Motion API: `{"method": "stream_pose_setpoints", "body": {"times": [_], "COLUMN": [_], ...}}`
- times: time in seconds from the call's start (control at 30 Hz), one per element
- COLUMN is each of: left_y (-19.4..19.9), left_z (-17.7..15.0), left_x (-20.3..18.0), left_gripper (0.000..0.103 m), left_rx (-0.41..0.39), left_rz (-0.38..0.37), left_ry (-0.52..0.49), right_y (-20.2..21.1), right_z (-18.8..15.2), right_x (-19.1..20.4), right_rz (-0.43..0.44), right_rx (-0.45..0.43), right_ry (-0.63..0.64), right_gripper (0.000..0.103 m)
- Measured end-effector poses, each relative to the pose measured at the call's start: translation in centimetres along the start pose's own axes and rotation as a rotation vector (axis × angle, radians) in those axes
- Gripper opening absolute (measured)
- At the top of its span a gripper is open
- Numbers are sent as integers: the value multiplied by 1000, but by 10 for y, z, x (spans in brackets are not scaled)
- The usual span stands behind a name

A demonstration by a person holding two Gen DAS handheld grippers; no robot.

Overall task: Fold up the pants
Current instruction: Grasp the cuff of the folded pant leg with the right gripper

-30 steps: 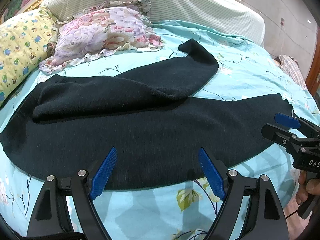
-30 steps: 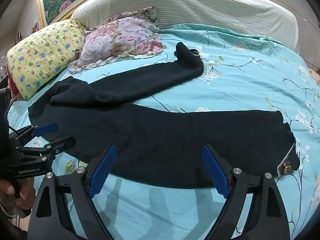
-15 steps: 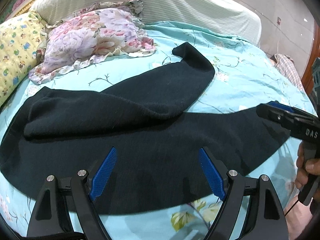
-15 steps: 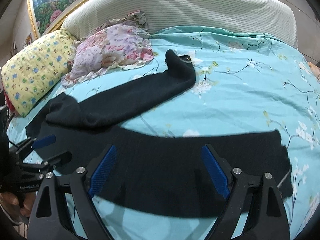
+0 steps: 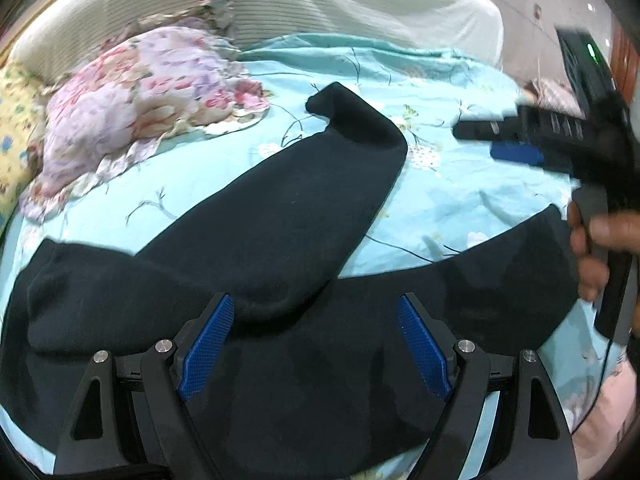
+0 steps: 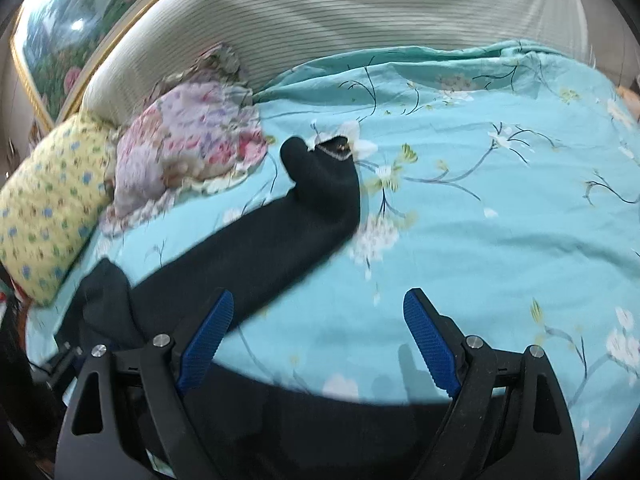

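Black pants (image 5: pixel 280 240) are lying spread across my turquoise floral bedsheet (image 6: pixel 480 220), one leg angling toward the floral pillow (image 5: pixel 140 112). I'm holding left gripper (image 5: pixel 316 344) and right gripper (image 6: pixel 320 340) spread wide, both gripping nothing.

Bedroom, bed fills most of both views.
Bed sheet (image 6: pixel 480 240) is turquoise with a white flower and dark branch print. At its far end: cream ribbed headboard (image 6: pixel 360 12). Floral pillow (image 5: pixel 132 108) and yellow patterned pillow (image 6: pixel 44 208) lie just below the headboard's left part. Gold-framed landscape painting (image 6: pixel 60 40) hangs left of the headboard. Pale wall (image 5: pixel 532 12) to its right.
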State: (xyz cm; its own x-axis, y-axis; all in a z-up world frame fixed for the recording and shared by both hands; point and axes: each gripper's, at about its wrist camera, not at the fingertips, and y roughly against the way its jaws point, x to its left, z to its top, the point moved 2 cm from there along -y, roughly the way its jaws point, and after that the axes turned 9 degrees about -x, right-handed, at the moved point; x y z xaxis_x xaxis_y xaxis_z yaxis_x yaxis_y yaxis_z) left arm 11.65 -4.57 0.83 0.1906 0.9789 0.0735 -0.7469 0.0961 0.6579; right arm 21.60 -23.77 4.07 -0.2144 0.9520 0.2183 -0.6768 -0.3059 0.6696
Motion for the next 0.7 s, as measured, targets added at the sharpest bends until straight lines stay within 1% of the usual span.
{"method": "stream_pose_setpoints", "body": {"times": [0.07, 0.13, 0.17, 0.23, 0.4, 0.5, 0.6, 0.7], "left_y": [-9, -19, -24, -32, -59, -73, -86, -97], "left_z": [5, 10, 13, 18, 29, 35, 40, 41], "left_x": [-3, -6, -7, -9, -15, -18, -18, -18], "left_gripper": [84, 84, 84, 84, 84, 84, 84, 84], "left_rx": [14, 38, 43, 46, 77, 96, 107, 127], "left_rz": [-5, -18, -25, -27, -44, -59, -60, -47], "left_ry": [-9, -12, -14, -24, -50, -59, -75, -86], "right_y": [-13, -29, -37, -53, -91, -120, -141, -161], "right_z": [10, 18, 22, 30, 48, 57, 64, 71], "right_x": [-4, -8, -9, -15, -34, -45, -49, -48], "right_rz": [16, 30, 42, 66, 99, 105, 113, 107], "right_rx": [21, 54, 66, 94, 143, 193, 228, 251], "right_ry": [-30, -61, -75, -106, -206, -260, -279, -263], "right_gripper": [87, 84, 80, 76, 57, 51, 50, 50]}}
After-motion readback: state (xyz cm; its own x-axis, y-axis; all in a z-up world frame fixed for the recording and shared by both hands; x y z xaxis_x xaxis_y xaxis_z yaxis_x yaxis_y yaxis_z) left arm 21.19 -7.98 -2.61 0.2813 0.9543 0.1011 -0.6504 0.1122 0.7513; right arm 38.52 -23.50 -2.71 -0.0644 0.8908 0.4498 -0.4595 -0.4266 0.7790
